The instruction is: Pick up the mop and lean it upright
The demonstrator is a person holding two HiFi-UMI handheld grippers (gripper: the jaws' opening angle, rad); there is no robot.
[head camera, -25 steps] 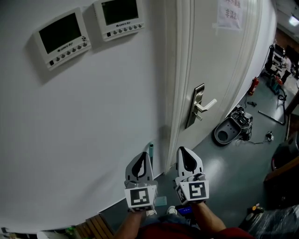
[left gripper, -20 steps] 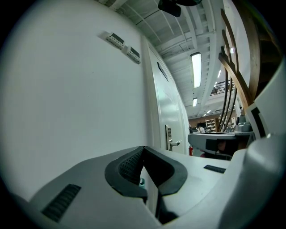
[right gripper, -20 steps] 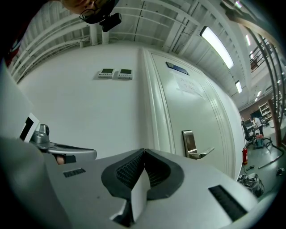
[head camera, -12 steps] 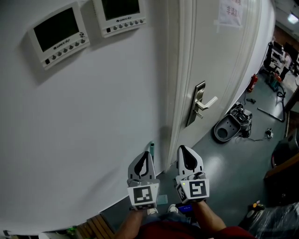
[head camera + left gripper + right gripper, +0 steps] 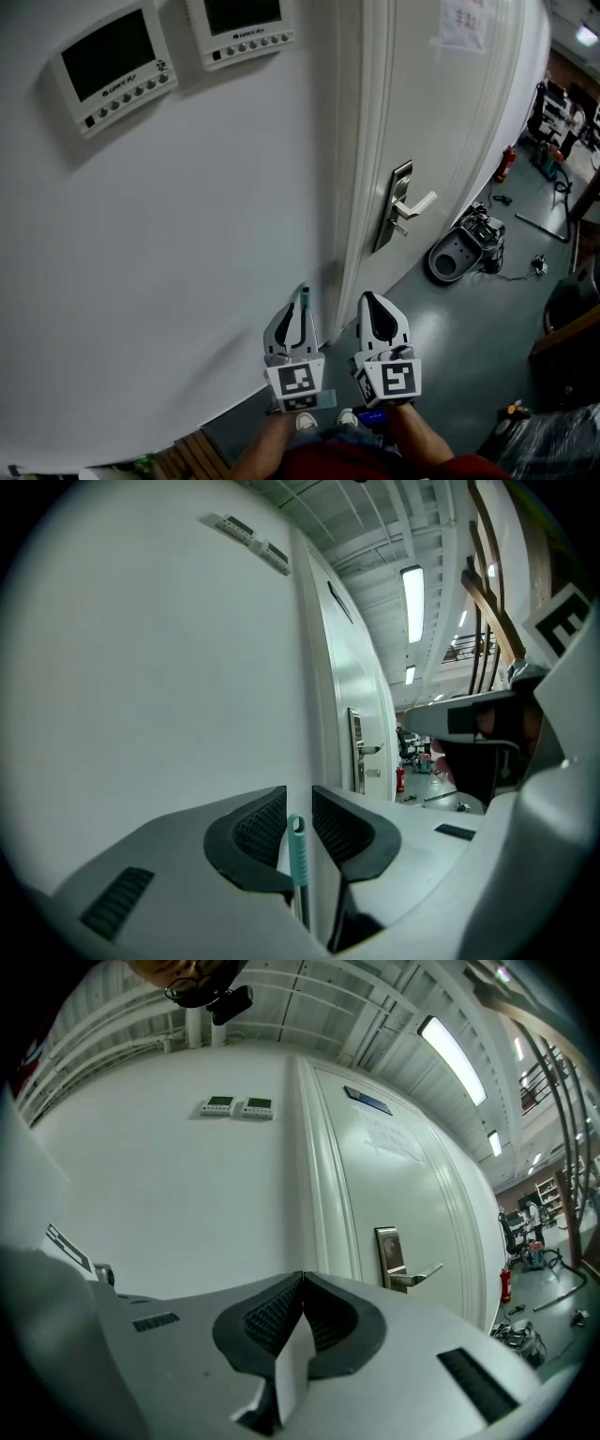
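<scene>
The mop shows as a thin handle with a teal tip (image 5: 304, 296), standing upright against the white wall (image 5: 187, 244). In the left gripper view the teal tip (image 5: 296, 847) stands in the gap between the dark pads (image 5: 257, 827). My left gripper (image 5: 299, 317) (image 5: 299, 803) has just been opening; its jaws stand apart on either side of the handle without pressing it. Just to its right, my right gripper (image 5: 372, 309) (image 5: 302, 1281) is shut with nothing in it and points at the door frame. The mop's lower part is hidden behind the grippers.
A white door (image 5: 441, 122) with a metal lever handle (image 5: 405, 214) stands right of the mop. Two wall control panels (image 5: 108, 61) (image 5: 242, 28) hang above. A dark floor machine (image 5: 466, 253) sits by the door on the grey floor. Wooden slats (image 5: 192, 455) lie at bottom left.
My left gripper has slid down along the handle and its jaws have parted, so the teal tip now stands clear above them. The right gripper has stayed put.
</scene>
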